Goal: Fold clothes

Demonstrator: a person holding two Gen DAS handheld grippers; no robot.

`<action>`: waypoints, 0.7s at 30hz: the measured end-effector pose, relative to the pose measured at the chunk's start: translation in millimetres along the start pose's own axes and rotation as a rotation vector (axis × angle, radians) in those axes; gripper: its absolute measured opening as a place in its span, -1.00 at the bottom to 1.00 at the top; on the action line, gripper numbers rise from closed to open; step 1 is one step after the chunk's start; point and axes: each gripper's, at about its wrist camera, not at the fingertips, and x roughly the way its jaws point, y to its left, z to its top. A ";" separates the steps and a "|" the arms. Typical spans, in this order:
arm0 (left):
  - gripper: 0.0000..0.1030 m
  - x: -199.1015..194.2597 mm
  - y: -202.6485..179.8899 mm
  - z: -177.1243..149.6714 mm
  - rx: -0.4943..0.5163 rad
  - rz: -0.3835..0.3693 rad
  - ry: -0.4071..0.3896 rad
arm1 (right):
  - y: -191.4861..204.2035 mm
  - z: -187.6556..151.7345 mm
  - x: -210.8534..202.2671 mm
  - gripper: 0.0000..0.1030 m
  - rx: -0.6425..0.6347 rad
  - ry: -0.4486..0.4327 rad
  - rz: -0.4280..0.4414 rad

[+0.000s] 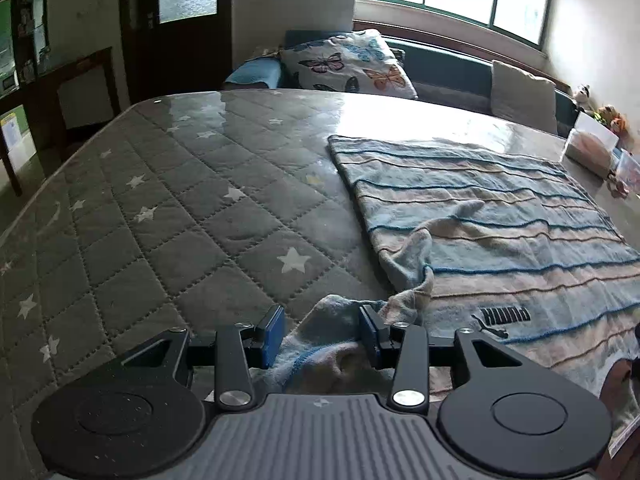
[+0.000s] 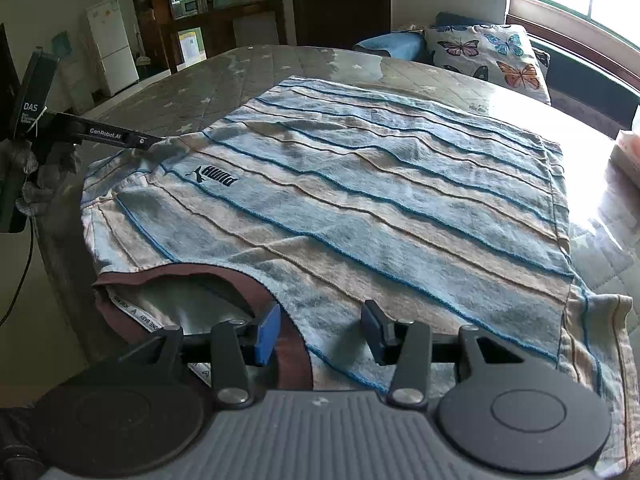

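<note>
A striped blue-and-beige Puma T-shirt lies spread on the bed, brown collar toward me. In the left wrist view the shirt lies to the right, its left sleeve folded inward. My left gripper is open with the sleeve's bunched end lying between its blue pads; it also shows in the right wrist view at the shirt's left shoulder. My right gripper is open, hovering over the shirt just right of the collar.
The grey quilted bed cover with white stars stretches to the left. A butterfly pillow and a blue cushion lie at the far edge. Boxes sit at the far right. The bed's near edge drops to the floor.
</note>
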 end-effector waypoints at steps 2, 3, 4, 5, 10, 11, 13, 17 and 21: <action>-0.34 3.0 -2.7 -0.5 0.015 -0.010 -0.001 | 0.0 -0.1 -0.1 -0.11 0.002 -0.001 -0.001; -0.46 3.0 -3.7 -1.3 0.025 -0.022 -0.005 | -0.1 -0.4 -0.1 -0.11 0.002 -0.001 -0.002; -0.73 3.0 -4.6 -2.1 0.033 -0.033 -0.009 | -0.1 -0.5 -0.1 -0.11 0.003 -0.001 -0.003; -0.77 2.0 -5.2 -2.8 0.033 -0.038 -0.016 | 0.1 -0.5 -0.1 -0.11 0.003 -0.002 -0.005; -0.88 -15.7 -2.4 -2.1 0.034 0.108 -0.128 | 0.7 -0.6 -0.2 -0.11 0.005 -0.003 -0.010; -0.88 -18.4 0.3 -0.8 0.018 0.125 -0.139 | 0.7 -0.6 -0.2 -0.11 0.005 -0.003 -0.011; -0.88 -15.2 0.7 -1.7 0.014 0.144 -0.127 | 1.1 -1.1 0.0 -0.11 0.003 -0.004 -0.012; -0.77 2.7 -1.6 -10.0 0.036 0.171 -0.059 | 2.1 -1.7 0.8 -0.03 -0.007 -0.007 -0.015; -0.39 -2.2 8.3 -8.4 0.005 0.210 -0.067 | 2.4 -2.0 0.6 -0.03 -0.018 -0.005 -0.020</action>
